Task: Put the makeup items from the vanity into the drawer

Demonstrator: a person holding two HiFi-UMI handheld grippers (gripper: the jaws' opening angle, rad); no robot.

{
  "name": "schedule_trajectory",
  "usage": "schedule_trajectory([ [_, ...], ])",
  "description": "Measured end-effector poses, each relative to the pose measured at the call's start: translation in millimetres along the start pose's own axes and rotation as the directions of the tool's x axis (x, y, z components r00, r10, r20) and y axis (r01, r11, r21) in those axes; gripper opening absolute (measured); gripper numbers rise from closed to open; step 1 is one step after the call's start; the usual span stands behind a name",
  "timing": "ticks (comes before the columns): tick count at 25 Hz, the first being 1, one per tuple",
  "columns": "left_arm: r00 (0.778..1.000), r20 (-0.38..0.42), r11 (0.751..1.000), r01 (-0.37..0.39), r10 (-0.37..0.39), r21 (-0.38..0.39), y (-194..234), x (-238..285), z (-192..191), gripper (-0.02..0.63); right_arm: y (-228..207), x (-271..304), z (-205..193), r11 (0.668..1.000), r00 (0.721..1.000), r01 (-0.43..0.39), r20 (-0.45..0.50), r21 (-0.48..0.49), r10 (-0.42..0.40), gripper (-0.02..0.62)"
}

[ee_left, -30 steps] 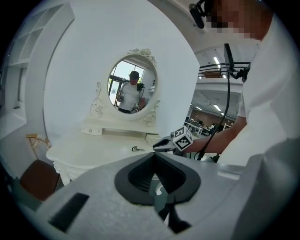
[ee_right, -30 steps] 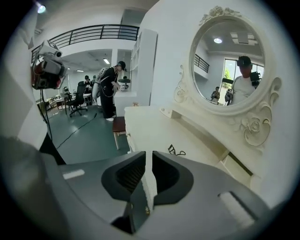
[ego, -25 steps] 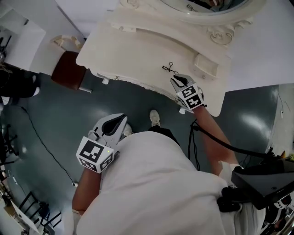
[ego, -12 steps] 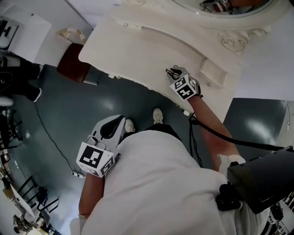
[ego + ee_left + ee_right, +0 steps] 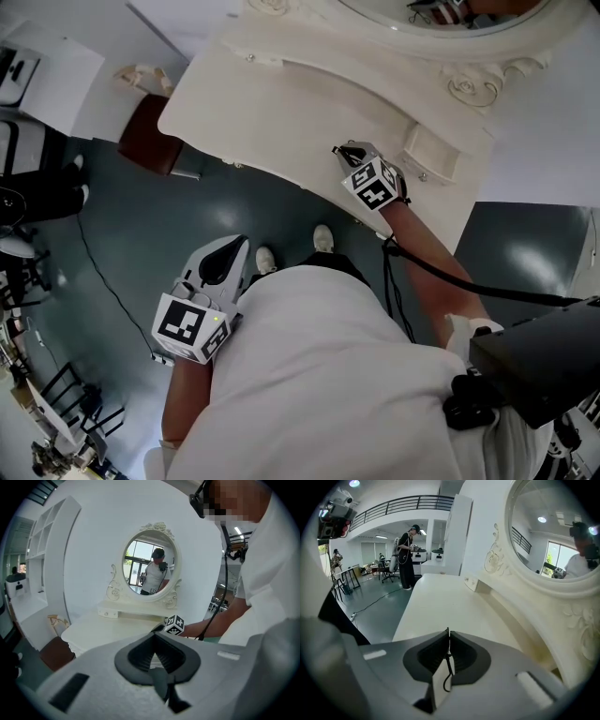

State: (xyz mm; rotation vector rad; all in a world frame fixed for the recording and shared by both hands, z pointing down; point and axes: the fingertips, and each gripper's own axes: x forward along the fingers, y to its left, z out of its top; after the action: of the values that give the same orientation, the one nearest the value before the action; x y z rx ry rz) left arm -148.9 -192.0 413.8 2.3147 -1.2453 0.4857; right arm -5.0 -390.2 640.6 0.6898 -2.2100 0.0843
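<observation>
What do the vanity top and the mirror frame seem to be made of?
Vanity top: probably painted wood, cream, smooth satin finish; no grain shows. Mirror frame: same cream paint over carved or moulded scrolls; wood or resin, I cannot tell.

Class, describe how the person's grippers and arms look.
The left gripper and right gripper are light grey shells with black-padded jaws, each bearing a white cube with black square markers. A black cable trails along the right arm. Shirt: white, short-sleeved.

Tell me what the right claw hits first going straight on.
Probably the vanity top, just ahead of the right claw; nothing else lies in that line, though depth is unclear.
</observation>
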Motion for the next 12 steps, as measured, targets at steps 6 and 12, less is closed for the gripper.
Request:
schedule_trajectory([
  [6,0.998,0.0,0.997,0.062,-0.062,0.04,-11.1,17.1,11.0,0.003,2.9,-44.0,25.3,1.0,0.998,0.001,0.07,-0.007,-0.001,0.014],
  [12,0.99,0.002,0.987,0.143,-0.144,0.077,-27.8,41.9,19.7,0.003,-16.5,-103.1,31.5,0.999,0.994,0.048,0.1,-0.011,-0.047,0.014],
])
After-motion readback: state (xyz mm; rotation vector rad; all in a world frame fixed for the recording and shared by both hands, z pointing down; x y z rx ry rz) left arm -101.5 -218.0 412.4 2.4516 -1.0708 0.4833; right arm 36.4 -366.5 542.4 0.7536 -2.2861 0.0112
